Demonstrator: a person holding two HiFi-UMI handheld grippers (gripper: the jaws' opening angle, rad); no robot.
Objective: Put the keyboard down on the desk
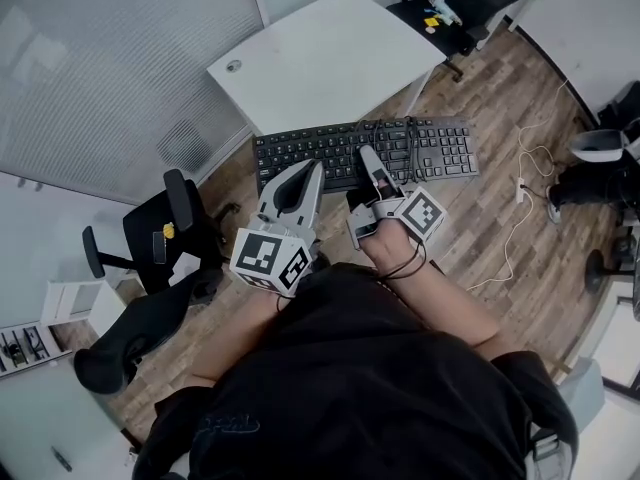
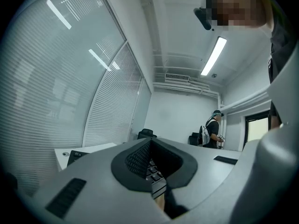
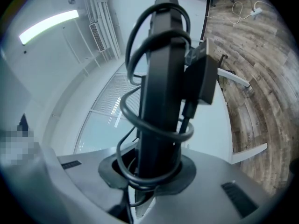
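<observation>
A black keyboard [image 1: 340,148] hangs in the air over the wooden floor, just in front of the white desk [image 1: 320,53]. Its cable [image 1: 405,146] is wound around its right half. My left gripper [image 1: 300,183] is shut on the keyboard's near edge at the left; in the left gripper view a few keys [image 2: 155,175] show between the nearly closed jaws [image 2: 152,164]. My right gripper [image 1: 370,163] is shut on the middle of the keyboard. In the right gripper view the keyboard [image 3: 161,92] stands edge-on between the jaws [image 3: 156,171], wrapped in loops of cable [image 3: 131,106].
A black office chair [image 1: 160,233] stands at the left and another [image 1: 460,3] beyond the desk. A white power strip with cords [image 1: 520,183] lies on the floor at the right. Window blinds line the left wall. A person [image 2: 212,129] stands far off.
</observation>
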